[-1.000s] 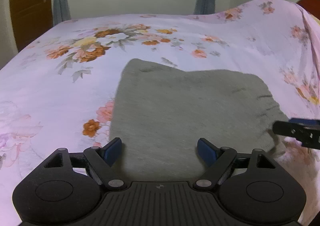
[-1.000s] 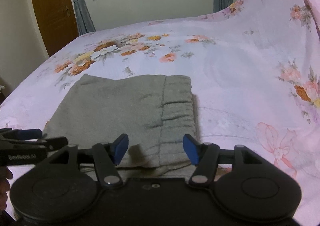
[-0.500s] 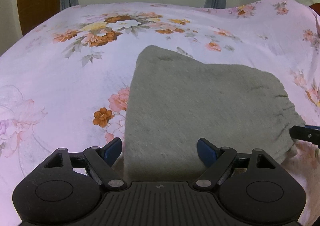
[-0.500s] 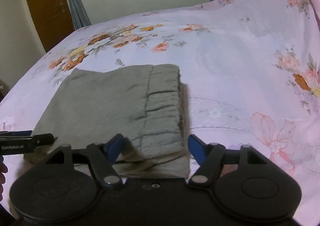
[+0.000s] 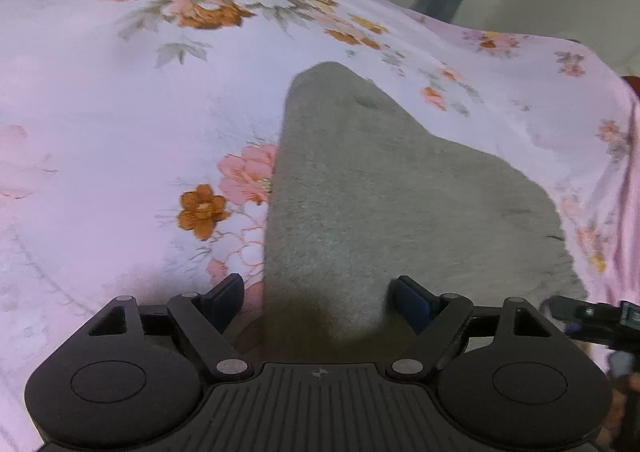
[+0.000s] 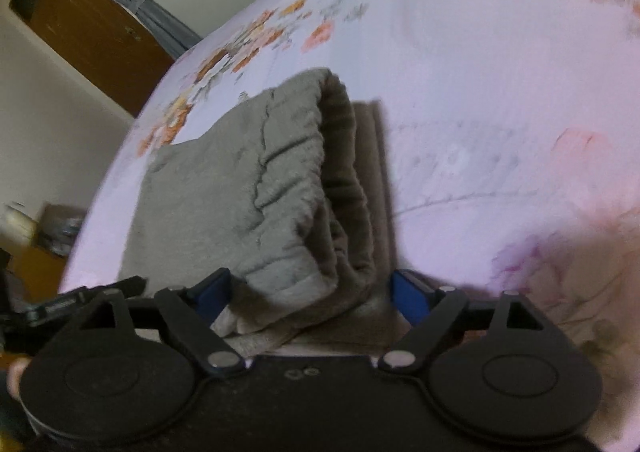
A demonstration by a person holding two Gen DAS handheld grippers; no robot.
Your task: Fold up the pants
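**Kid:** Where are the pants (image 5: 372,192)?

**Helper:** On the bed (image 5: 100,124), folded in a grey pile. The near edge sits right between the spread jaws of both grippers.

**Kid:** Which one is nearer?

**Helper:** Both are at that edge. The left gripper (image 5: 318,302) is at the plain end, and the right gripper (image 6: 310,294) is at the bunched waistband end. The pile runs long from one to the other.

**Kid:** Anything in the way?

**Helper:** No. Only bed around the pants.

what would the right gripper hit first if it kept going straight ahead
Most likely the gray pants: the right gripper is open, and the near end of the folded stack, by the gathered waistband, already lies between its fingers. Depth is unclear.
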